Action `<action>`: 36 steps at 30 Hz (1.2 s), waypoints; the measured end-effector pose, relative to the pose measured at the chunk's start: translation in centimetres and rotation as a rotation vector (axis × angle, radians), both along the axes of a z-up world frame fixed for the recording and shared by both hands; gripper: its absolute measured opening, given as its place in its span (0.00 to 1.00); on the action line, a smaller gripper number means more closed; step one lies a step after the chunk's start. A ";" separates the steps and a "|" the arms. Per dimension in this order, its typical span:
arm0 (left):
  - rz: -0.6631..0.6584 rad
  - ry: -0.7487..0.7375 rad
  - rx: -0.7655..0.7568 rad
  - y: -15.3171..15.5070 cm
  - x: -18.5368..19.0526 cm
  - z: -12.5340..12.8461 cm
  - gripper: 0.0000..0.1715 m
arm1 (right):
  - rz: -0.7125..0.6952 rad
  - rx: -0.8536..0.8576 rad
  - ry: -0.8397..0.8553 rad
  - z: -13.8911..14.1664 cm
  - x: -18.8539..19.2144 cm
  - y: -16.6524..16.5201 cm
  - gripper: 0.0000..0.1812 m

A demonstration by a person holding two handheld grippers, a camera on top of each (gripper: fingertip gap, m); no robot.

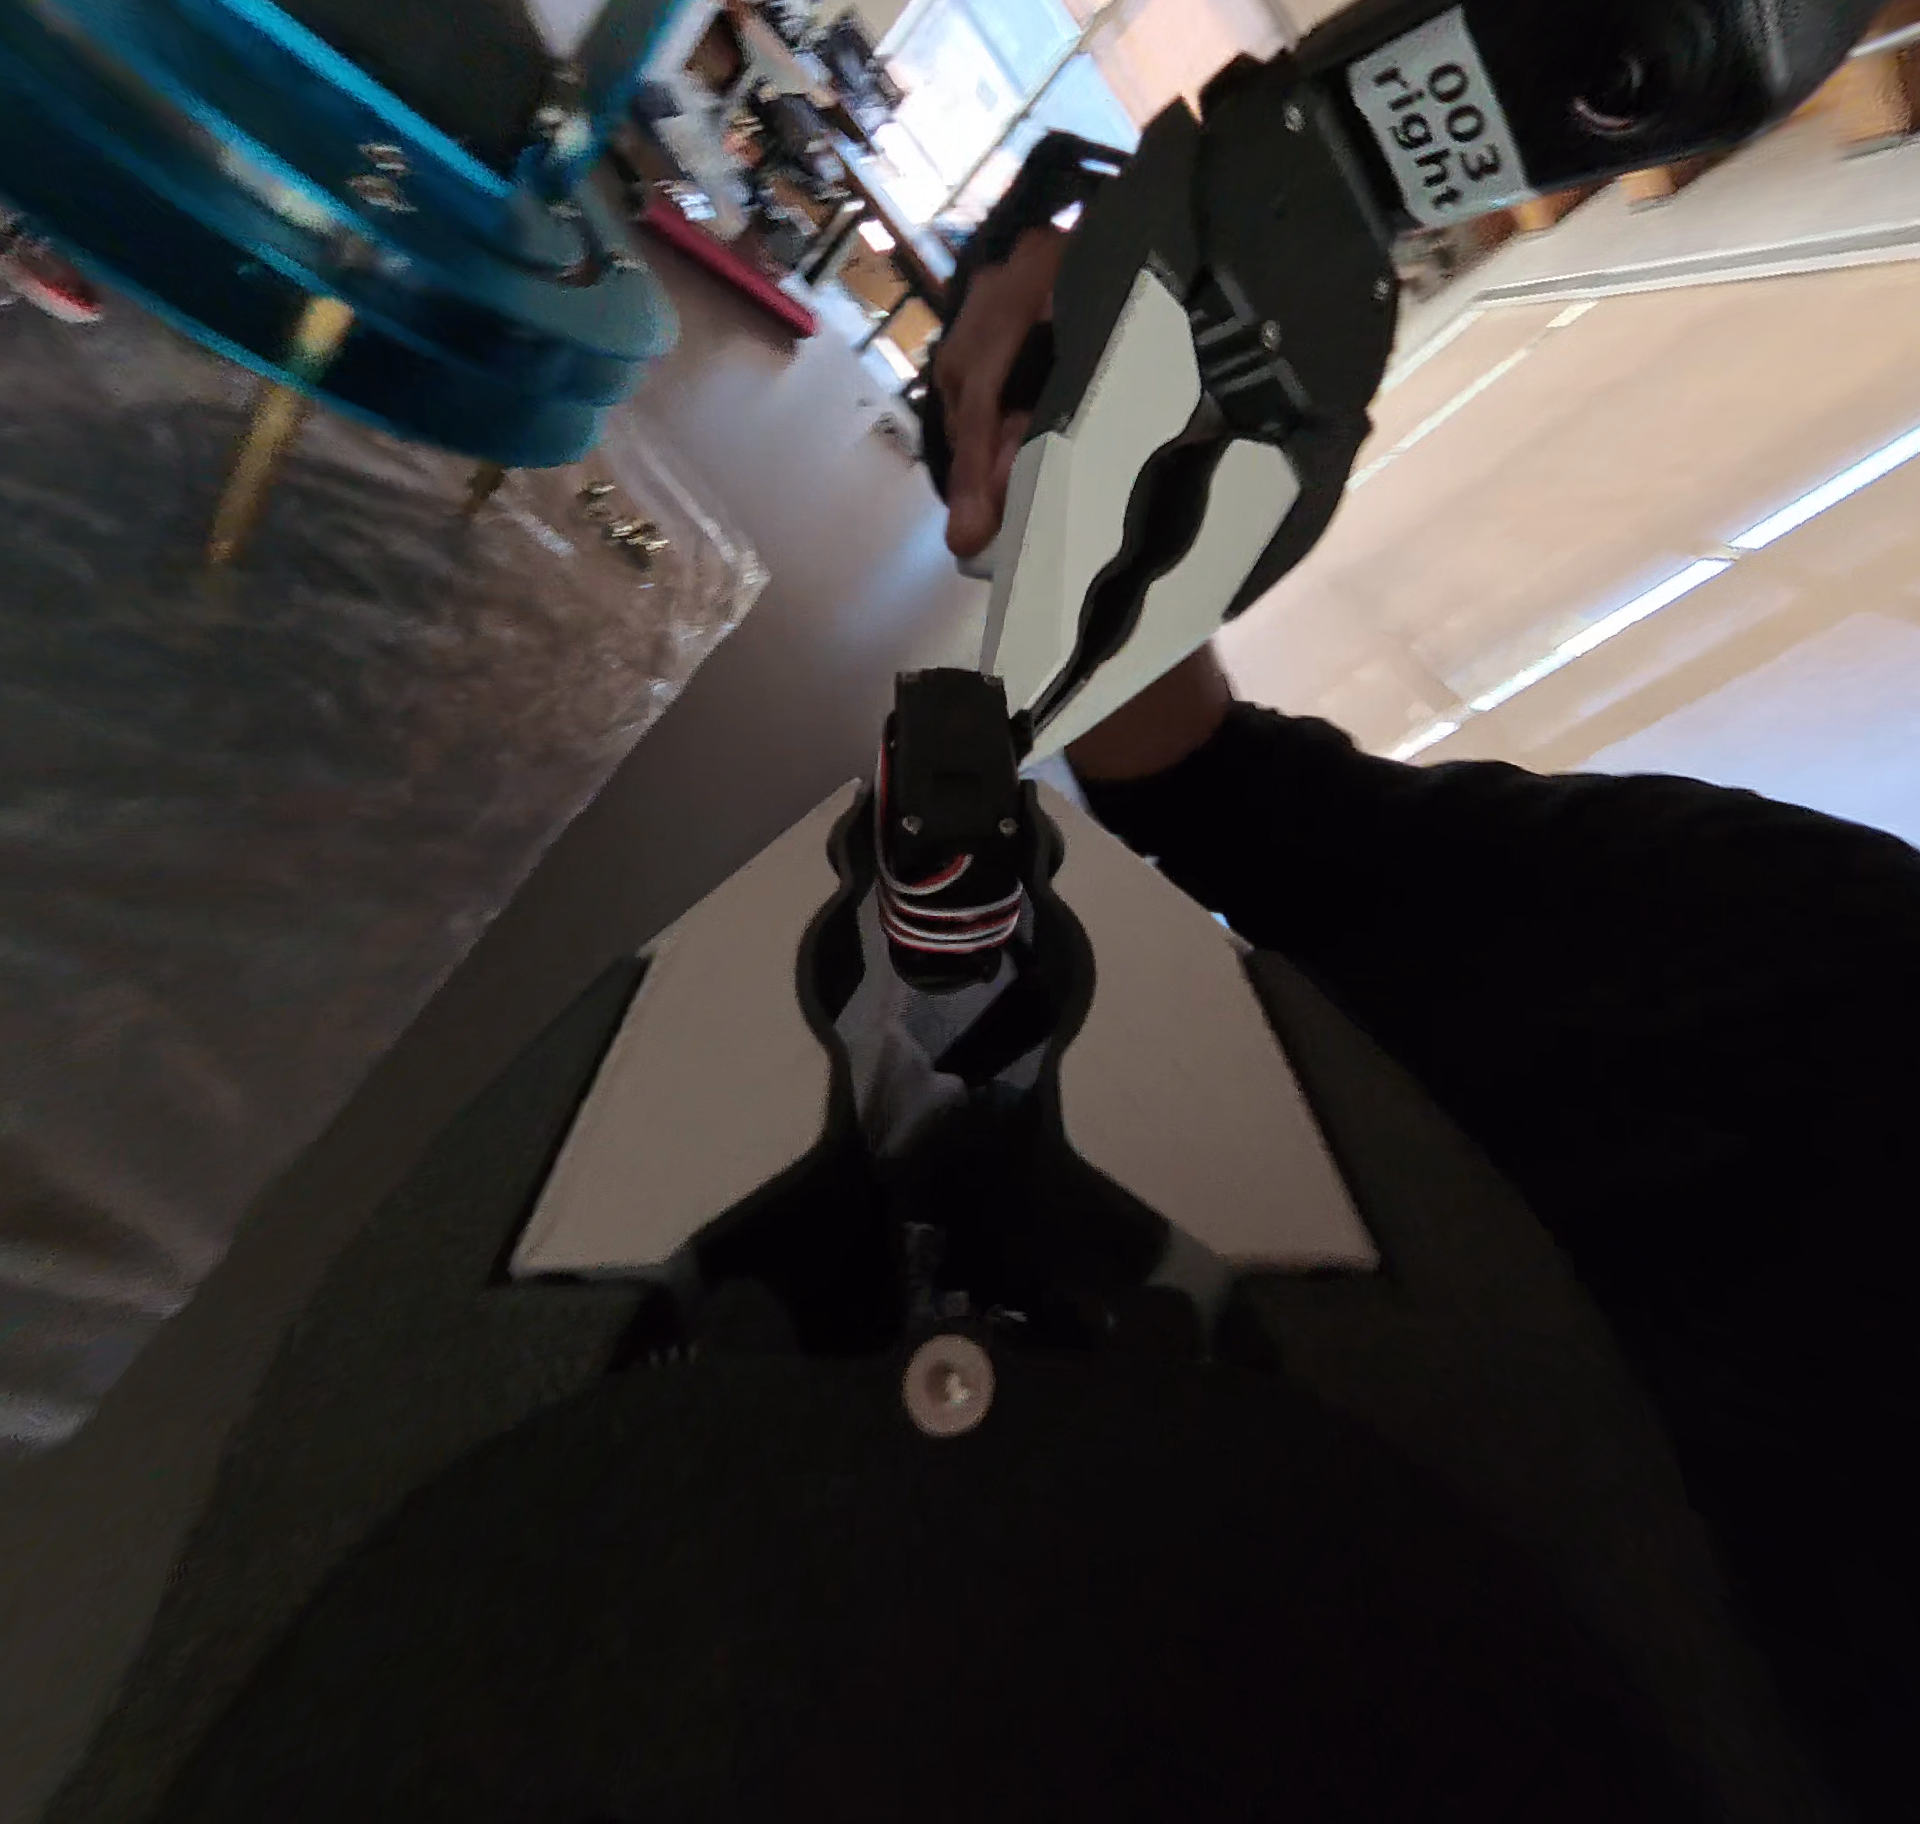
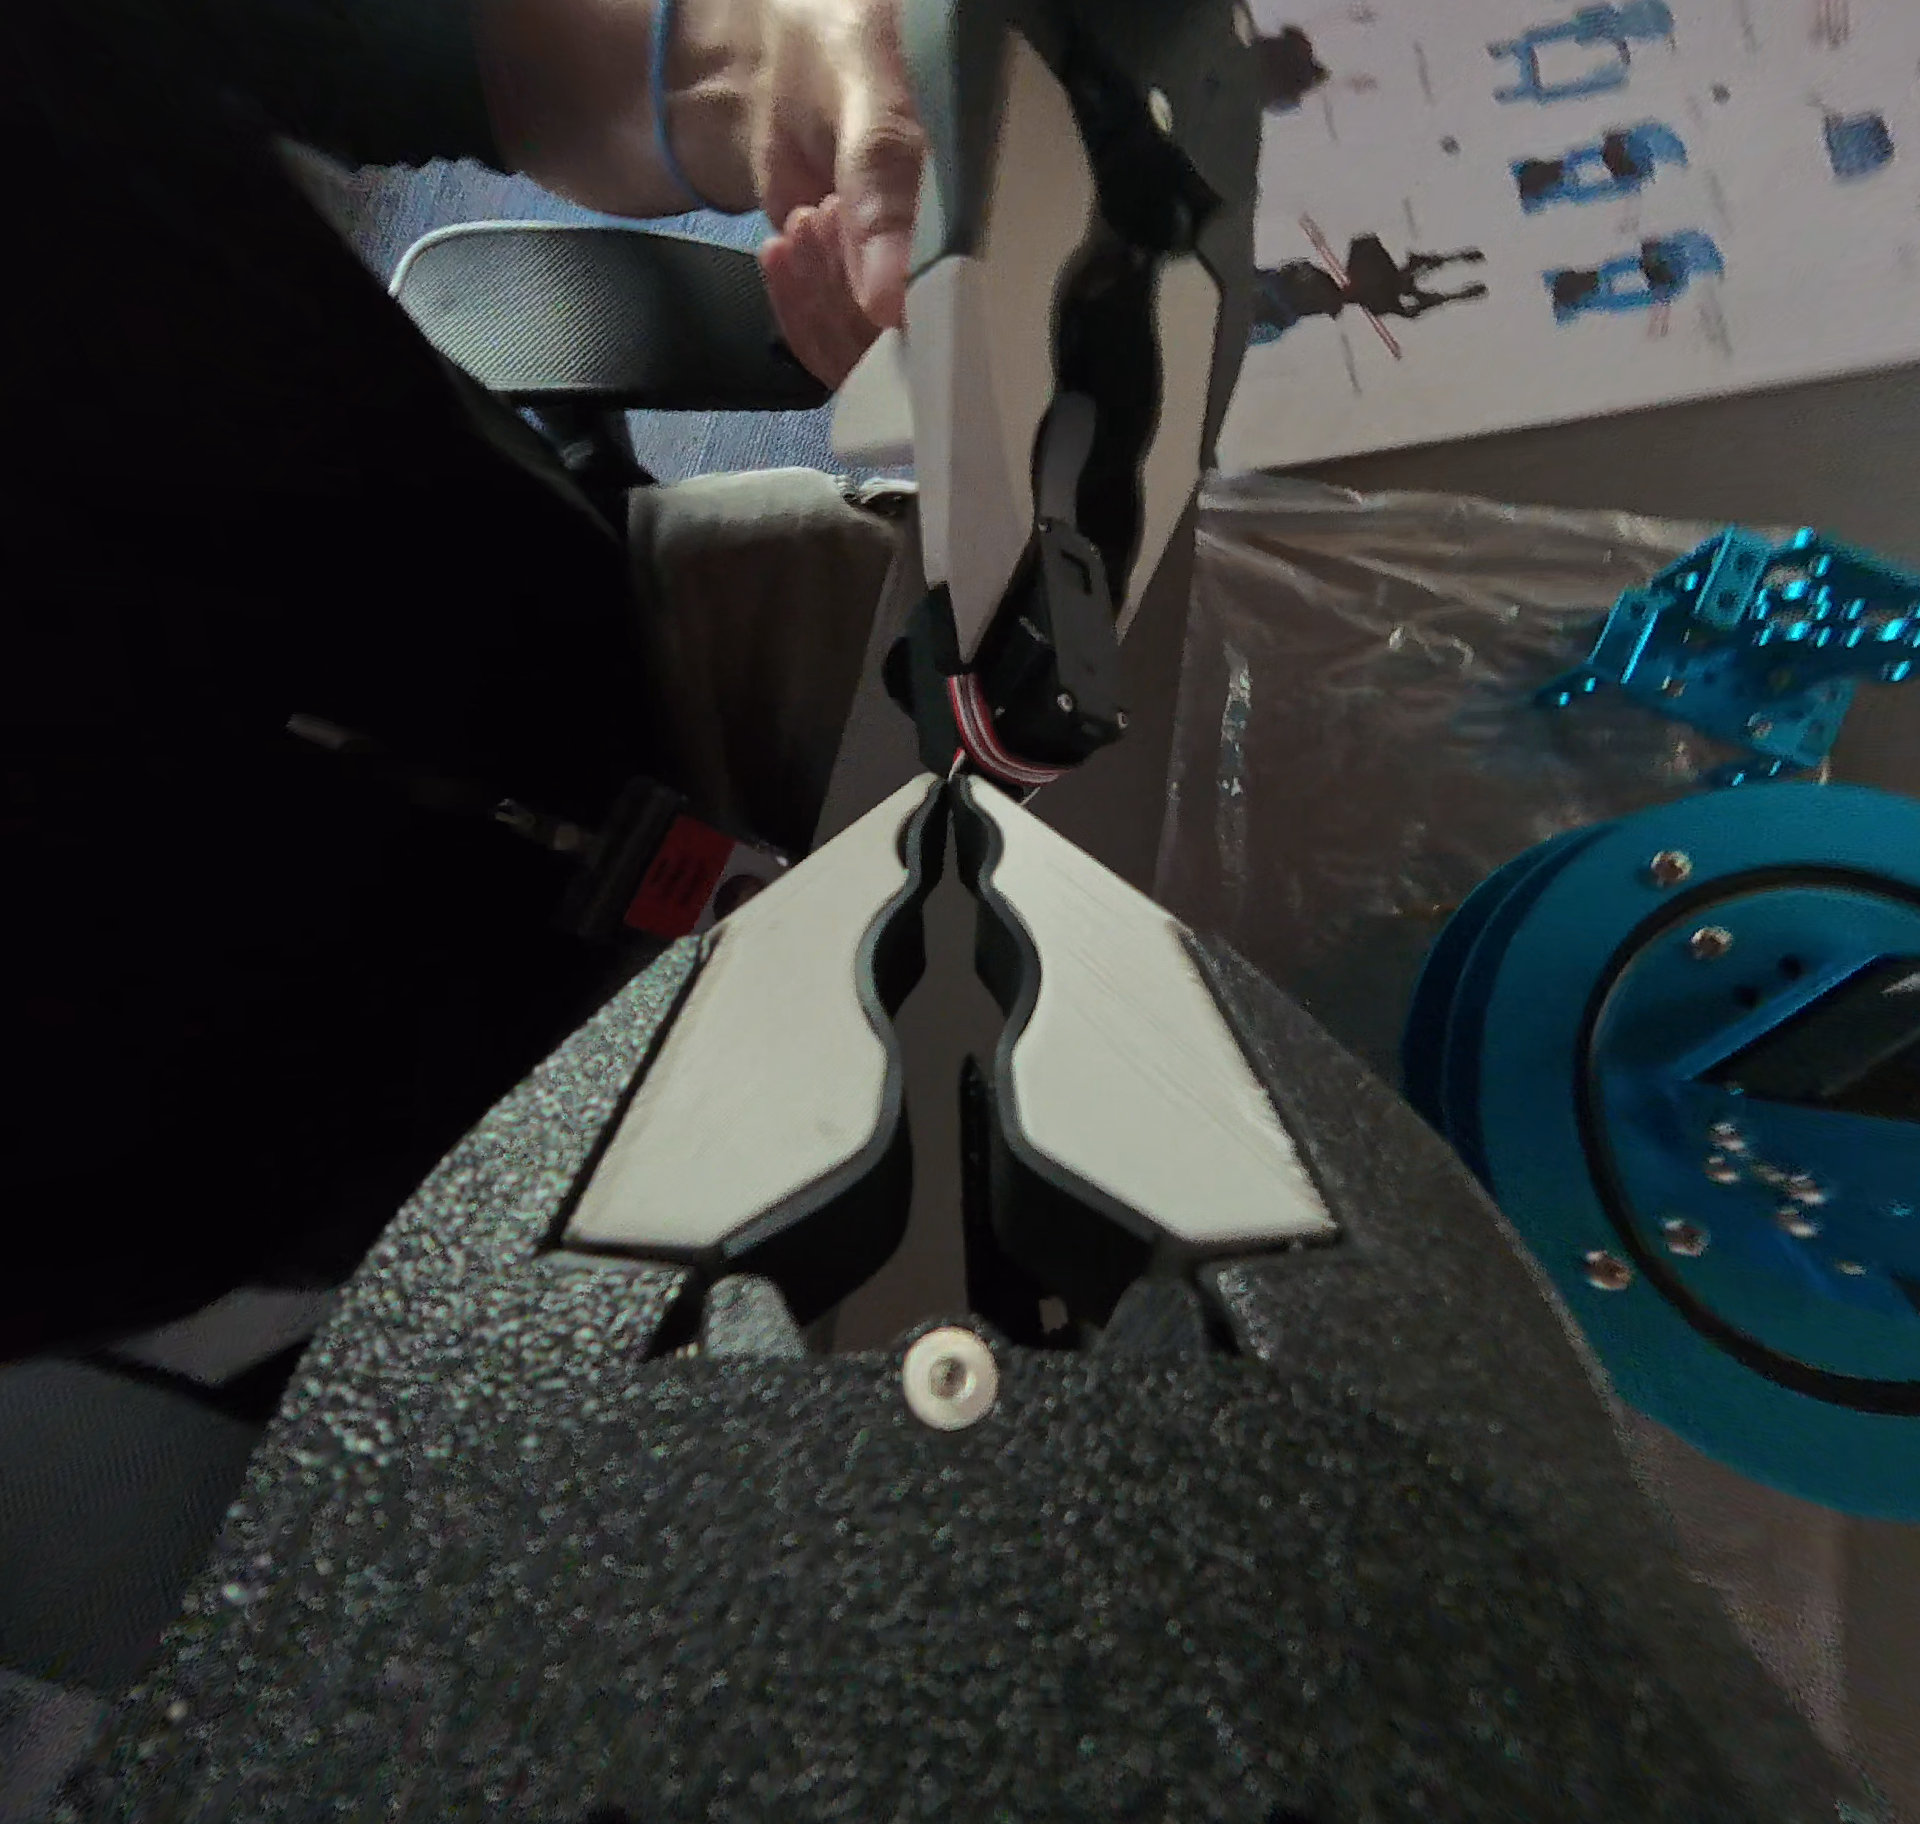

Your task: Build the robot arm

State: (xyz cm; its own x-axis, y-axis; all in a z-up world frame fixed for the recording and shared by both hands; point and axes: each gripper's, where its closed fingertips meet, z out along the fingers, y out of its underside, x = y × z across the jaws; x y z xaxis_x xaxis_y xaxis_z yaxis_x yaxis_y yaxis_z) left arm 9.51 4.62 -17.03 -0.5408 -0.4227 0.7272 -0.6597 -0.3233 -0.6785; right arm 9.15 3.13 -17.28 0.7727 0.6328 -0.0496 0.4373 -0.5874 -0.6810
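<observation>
Left gripper (image 1: 948, 810) pinches a black servo (image 1: 951, 735) across its body. The fingers are spread only as wide as the case, and the servo sticks out past the tips. A red-white-black wire (image 1: 945, 917) is coiled round the servo, low between the fingers.

Right gripper (image 2: 951, 787) has its fingers pressed together at the tips. The tips touch the coil's end at the servo's corner. Whether a strand is caught is too small to tell. In the left wrist view the right gripper (image 1: 1027, 725) comes in from the upper right, held by a hand (image 1: 987, 392).

The servo (image 2: 1070, 673) is in the air between both grippers, off the table and near the person's lap. The left gripper (image 2: 1044, 623) holds it from above. The left hand (image 2: 810, 112) has a blue band (image 2: 665, 60) on the wrist.

To the right are a blue disc (image 2: 1558, 1047) with screws and a blue bracket (image 2: 1714, 631) on a plastic sheet (image 2: 1351, 611). Brass posts (image 1: 270, 434) stand under the disc.

Judgement on handling: the left grip looks square and firm. The right contact is tip-only on a thin wire, so slip is likely. A slow pull along the coil, with the servo kept steady, would suit.

Writing: a white label (image 1: 1434, 133) with black print sits on the right gripper's body, beside its lens. A paper (image 2: 1558, 112) carries blue part drawings, blurred. No brand is visible on the servo.
</observation>
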 end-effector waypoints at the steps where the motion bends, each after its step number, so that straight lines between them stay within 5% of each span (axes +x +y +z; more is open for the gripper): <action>1: 0.027 0.018 0.056 0.4 0.3 -0.8 0.15 | -0.034 -0.013 0.030 -0.8 0.2 0.3 0.00; 6: 0.208 -0.145 0.496 2.5 0.8 -2.9 0.22 | -0.141 -0.064 0.095 -3.3 0.7 0.4 0.00; 10: 0.120 -0.325 0.775 0.3 -0.5 -3.5 0.17 | -0.156 -0.063 0.127 -3.9 0.4 0.4 0.00; 24: 0.059 -0.313 0.977 -0.6 0.3 -5.1 0.02 | -0.152 -0.014 0.100 -5.2 0.7 -0.1 0.00; 29: 0.097 -0.300 0.914 -0.9 0.4 -5.0 0.00 | -0.075 0.013 0.062 -5.4 0.2 -0.9 0.00; 32: 0.079 -0.269 0.829 -1.3 0.1 -4.9 0.00 | -0.045 -0.030 0.185 -5.0 0.2 -1.7 0.00; 36: 0.109 -0.276 0.855 -1.0 0.4 -4.9 0.00 | -0.121 -0.010 0.205 -5.0 1.1 -0.9 0.00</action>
